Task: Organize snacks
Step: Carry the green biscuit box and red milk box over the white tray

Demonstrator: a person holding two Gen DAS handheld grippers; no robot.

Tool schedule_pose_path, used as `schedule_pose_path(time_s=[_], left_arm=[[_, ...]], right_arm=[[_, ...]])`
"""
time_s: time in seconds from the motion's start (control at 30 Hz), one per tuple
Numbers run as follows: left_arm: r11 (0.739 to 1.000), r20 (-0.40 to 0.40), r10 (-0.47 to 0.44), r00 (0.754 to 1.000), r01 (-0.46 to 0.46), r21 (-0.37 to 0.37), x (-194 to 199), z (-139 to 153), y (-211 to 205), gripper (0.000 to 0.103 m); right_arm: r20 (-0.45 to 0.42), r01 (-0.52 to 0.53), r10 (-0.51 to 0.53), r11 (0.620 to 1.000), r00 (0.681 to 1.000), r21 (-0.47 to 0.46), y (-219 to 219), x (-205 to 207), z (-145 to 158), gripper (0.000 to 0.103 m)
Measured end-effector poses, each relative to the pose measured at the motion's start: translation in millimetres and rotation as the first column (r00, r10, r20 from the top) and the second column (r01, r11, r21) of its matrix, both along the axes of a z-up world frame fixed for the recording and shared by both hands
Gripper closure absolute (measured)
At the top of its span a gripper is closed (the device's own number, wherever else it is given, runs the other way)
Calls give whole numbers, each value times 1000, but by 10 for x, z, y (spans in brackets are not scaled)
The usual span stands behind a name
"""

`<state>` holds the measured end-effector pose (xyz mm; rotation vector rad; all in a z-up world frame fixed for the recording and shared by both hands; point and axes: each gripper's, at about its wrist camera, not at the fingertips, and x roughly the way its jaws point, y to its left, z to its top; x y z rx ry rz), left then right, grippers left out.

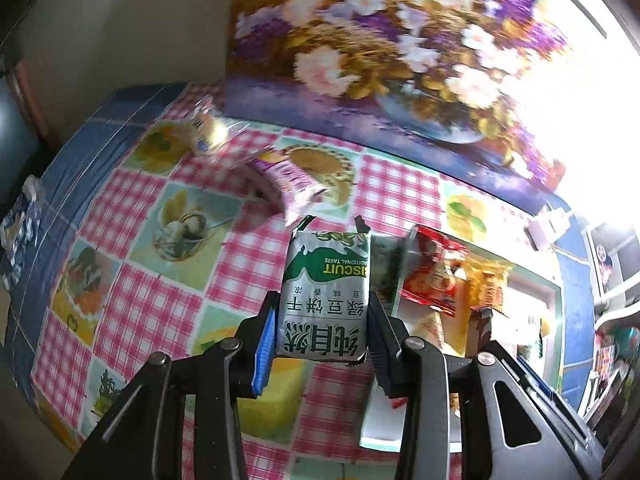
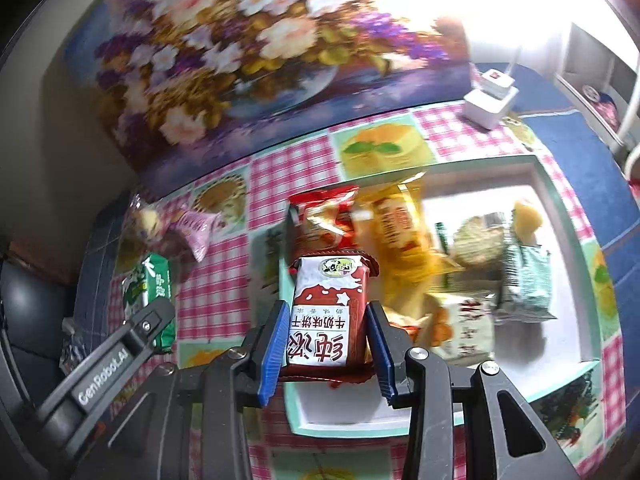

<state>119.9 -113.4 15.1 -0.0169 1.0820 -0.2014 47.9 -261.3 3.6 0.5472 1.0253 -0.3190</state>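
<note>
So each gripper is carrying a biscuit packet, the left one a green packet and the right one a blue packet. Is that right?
Not quite. In the right wrist view the right gripper holds a red and white biscuit packet, not a blue one. The left gripper does hold a green biscuit packet.

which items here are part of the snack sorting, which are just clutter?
Job:
green biscuit pack, in left gripper
red biscuit pack, in right gripper
white tray
pink snack packet
clear-wrapped snack

Clutter:
flower painting
white charger
</note>
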Motion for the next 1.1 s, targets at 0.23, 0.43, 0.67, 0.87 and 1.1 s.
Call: schedule_pose_path(time_s=[0.23,0.43,0.67,0.87,1.1], left_arm=[[997,47,-79,996,78,25,-142,129,-277,61],[984,71,-175,982,173,32,-342,159,-560,60],[963,82,-267,960,261,72,-570,141,-866,60],[950,32,-307,951,304,77,-634,6,-1021,60],[951,-75,-301,951,305,55,-648,-288,-1057,60]], right_arm=[[10,107,-107,994,994,-2,-408,-192,73,61],[33,194,-194,981,981,9,-737,-405,162,61],[46,284,-283,959,958,1,-999,-665,246,61],[30,306,-307,952,951,20,-1102,-776,183,61],[-12,295,-295,955,955,23,-1064,-778,34,61]])
